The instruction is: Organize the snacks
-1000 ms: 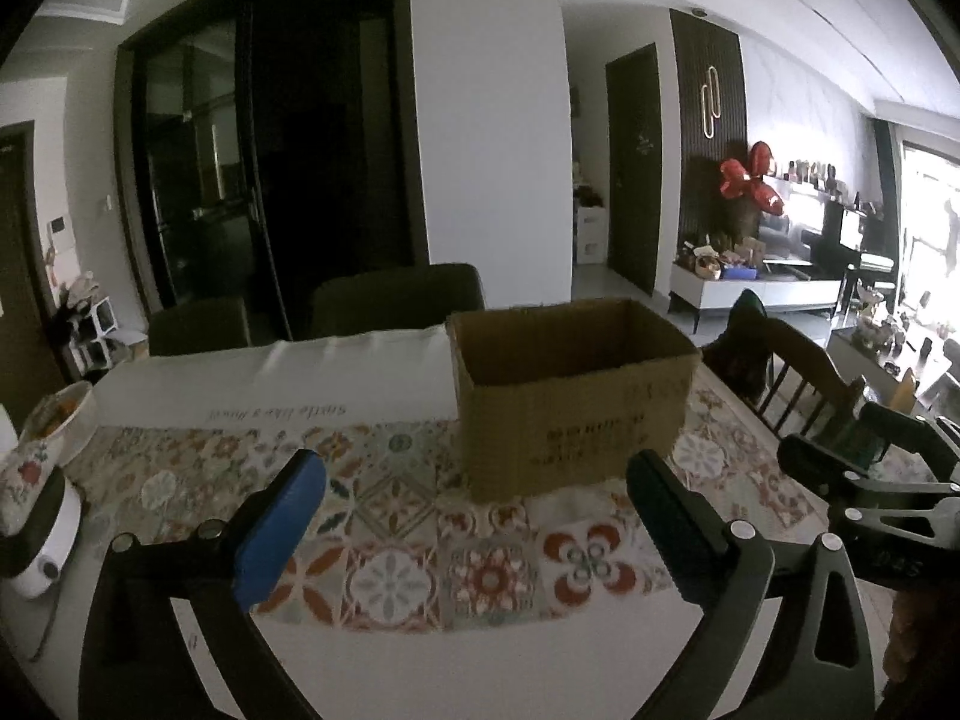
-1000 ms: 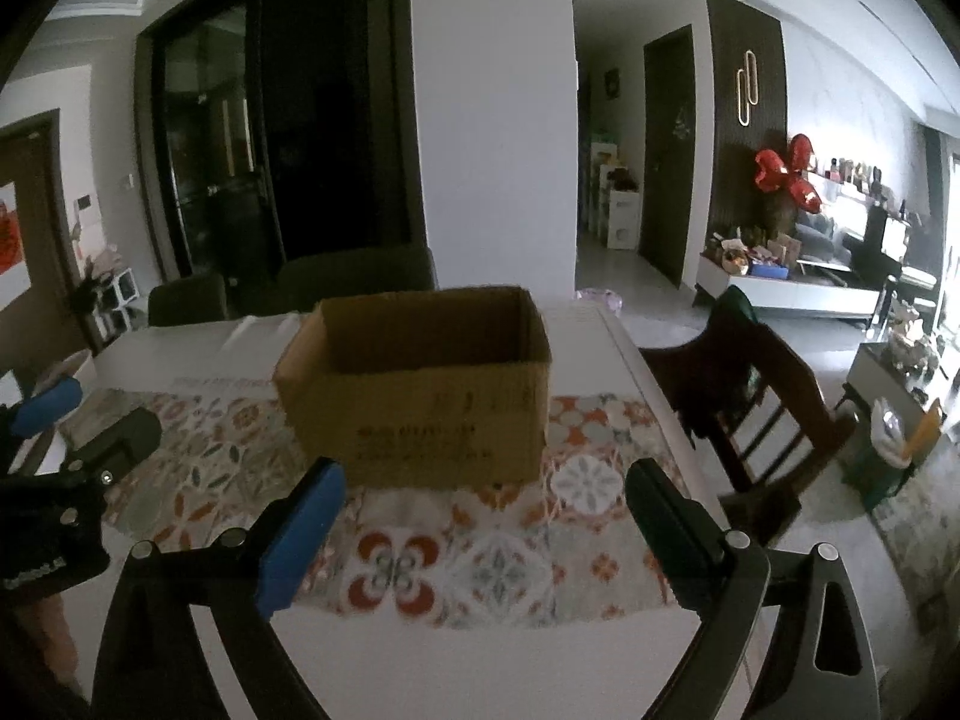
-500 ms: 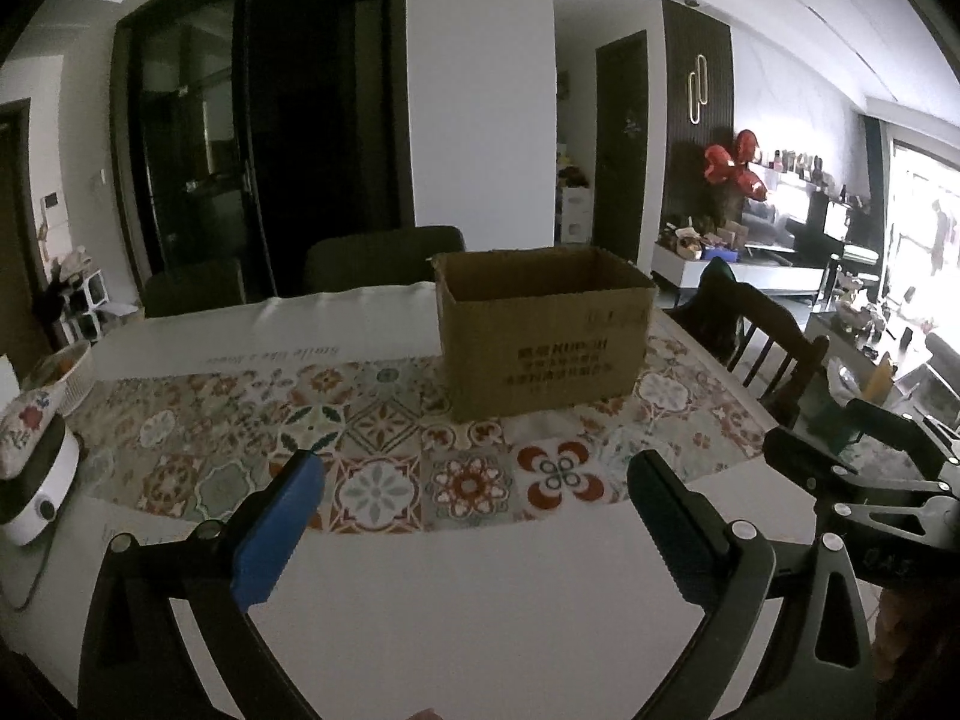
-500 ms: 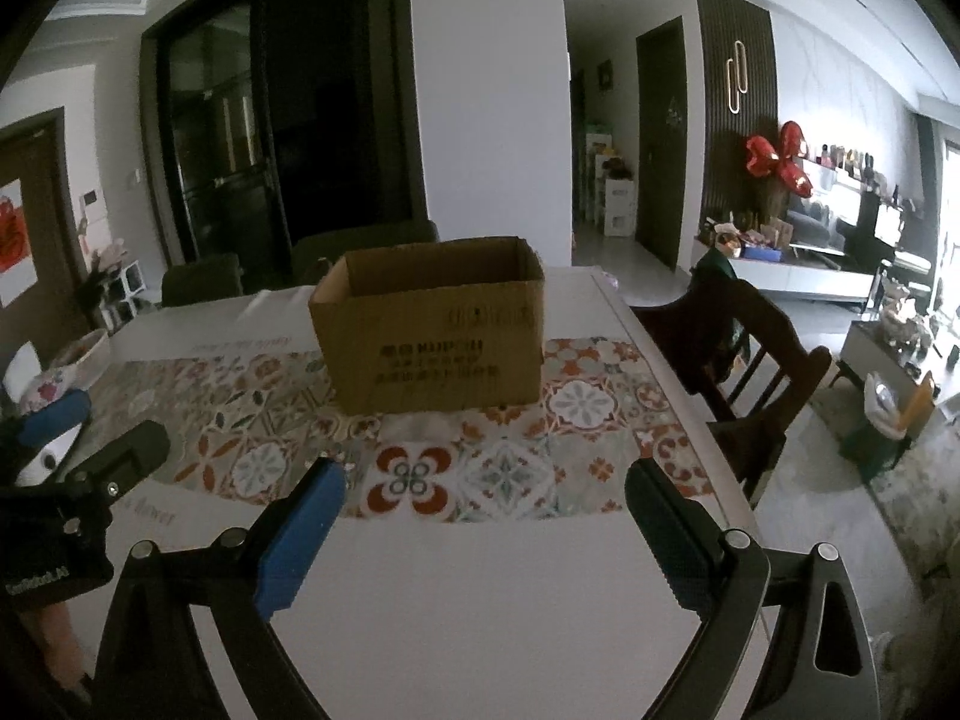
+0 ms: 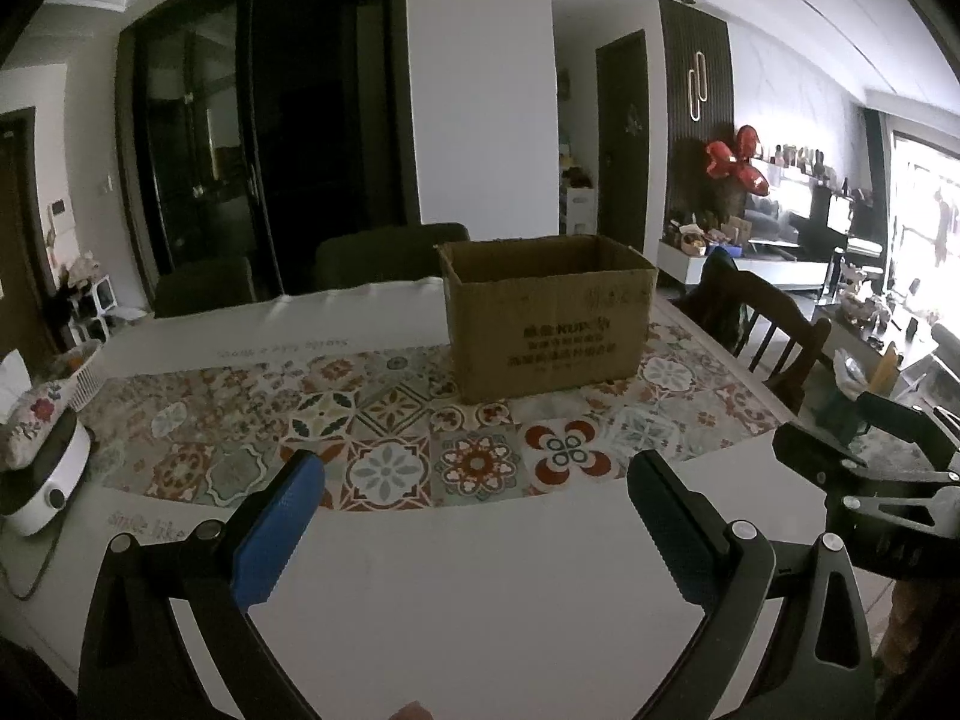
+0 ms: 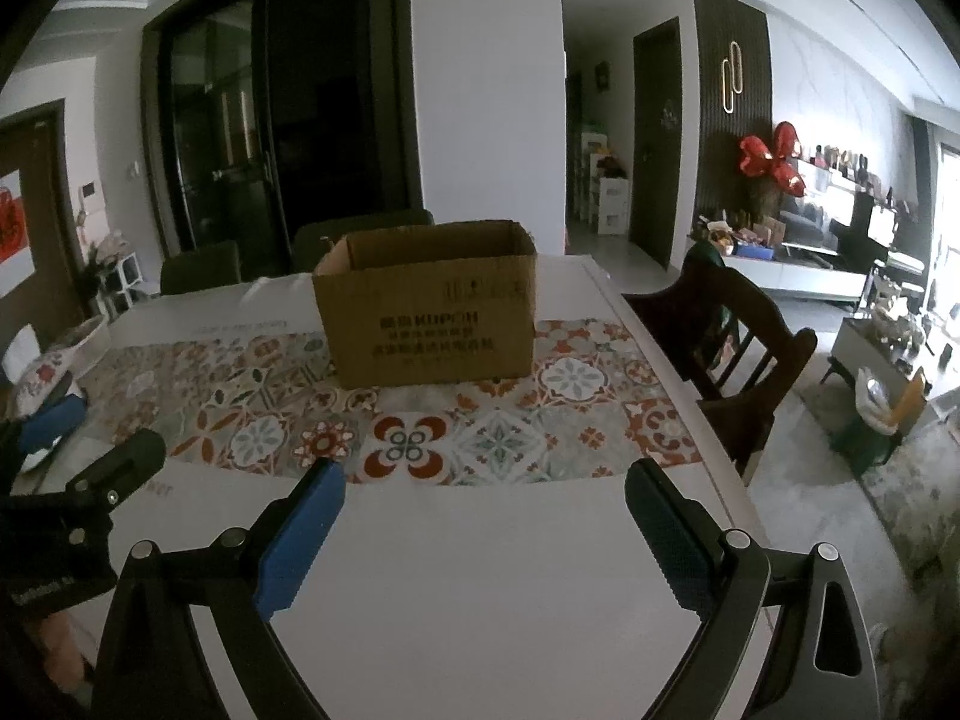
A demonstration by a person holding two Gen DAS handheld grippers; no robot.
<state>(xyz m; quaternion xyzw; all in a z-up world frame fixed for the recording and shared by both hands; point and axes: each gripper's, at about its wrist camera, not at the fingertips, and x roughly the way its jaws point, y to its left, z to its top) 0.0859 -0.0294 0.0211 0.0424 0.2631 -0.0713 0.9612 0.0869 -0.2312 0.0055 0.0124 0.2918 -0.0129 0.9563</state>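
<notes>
An open brown cardboard box [image 5: 547, 315] stands upright on the patterned runner [image 5: 384, 420] in the middle of the white table [image 5: 480, 588]; it also shows in the right wrist view [image 6: 429, 306]. Its inside is hidden from here. No snacks are visible. My left gripper [image 5: 474, 516] is open and empty above the table's near white part, well short of the box. My right gripper [image 6: 483, 522] is open and empty, also short of the box. Each gripper shows at the edge of the other's view.
A white appliance [image 5: 42, 480] with a floral cloth and a basket sit at the table's left end. Dark chairs [image 5: 390, 255] stand behind the table, a wooden chair [image 6: 738, 348] at its right side. The table's right edge [image 6: 690, 396] drops to the floor.
Both grippers have pulled back from the box toward the near edge of the table; the box looks smaller and farther. Both jaws stay open and empty.
</notes>
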